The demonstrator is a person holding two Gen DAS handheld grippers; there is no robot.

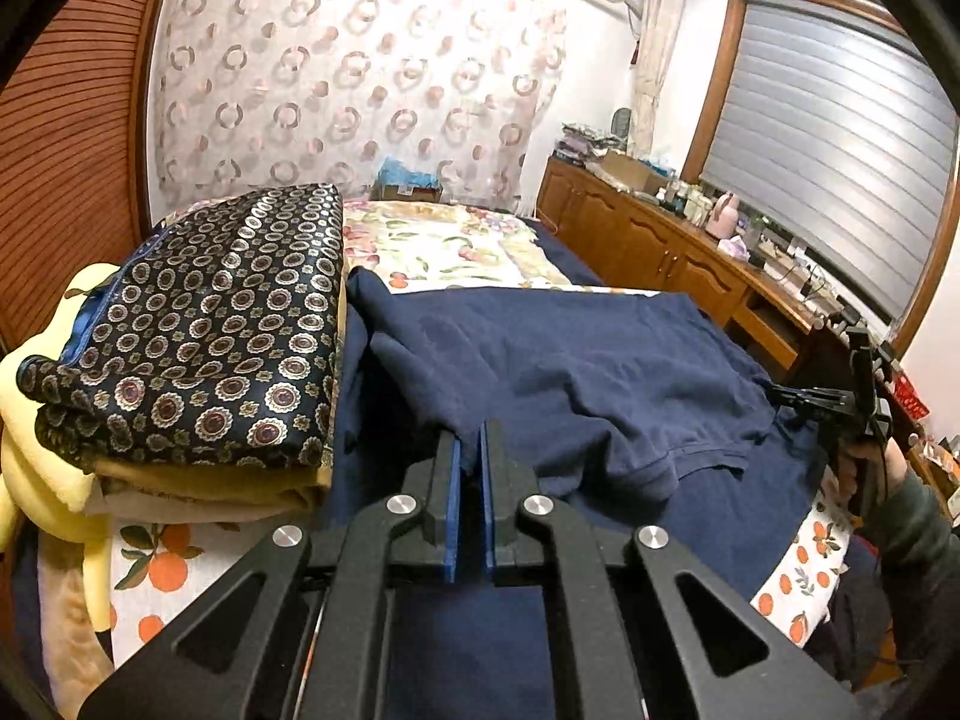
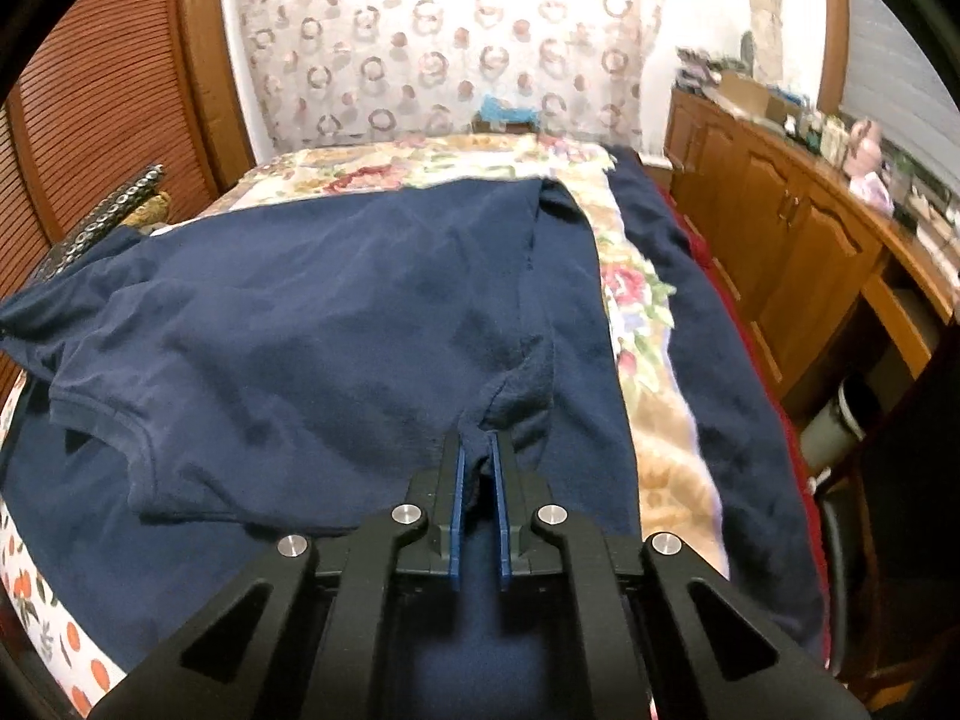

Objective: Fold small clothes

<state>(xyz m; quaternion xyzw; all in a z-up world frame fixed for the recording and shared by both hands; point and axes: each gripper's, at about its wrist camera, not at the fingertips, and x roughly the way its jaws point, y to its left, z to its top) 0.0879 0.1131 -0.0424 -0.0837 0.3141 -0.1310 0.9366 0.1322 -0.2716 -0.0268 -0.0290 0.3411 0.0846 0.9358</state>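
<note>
Navy shirt (image 2: 336, 324) spread on bed (image 2: 666, 480). Pinched at one edge by left gripper (image 1: 470, 450), at bunched hem by right gripper (image 2: 478, 450).

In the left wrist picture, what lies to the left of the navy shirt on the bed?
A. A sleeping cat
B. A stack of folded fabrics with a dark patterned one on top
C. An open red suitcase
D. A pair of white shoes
B: left of the navy shirt stands a stack of folded fabrics, the top one dark with round medallions, yellow and beige layers showing under it.
</note>
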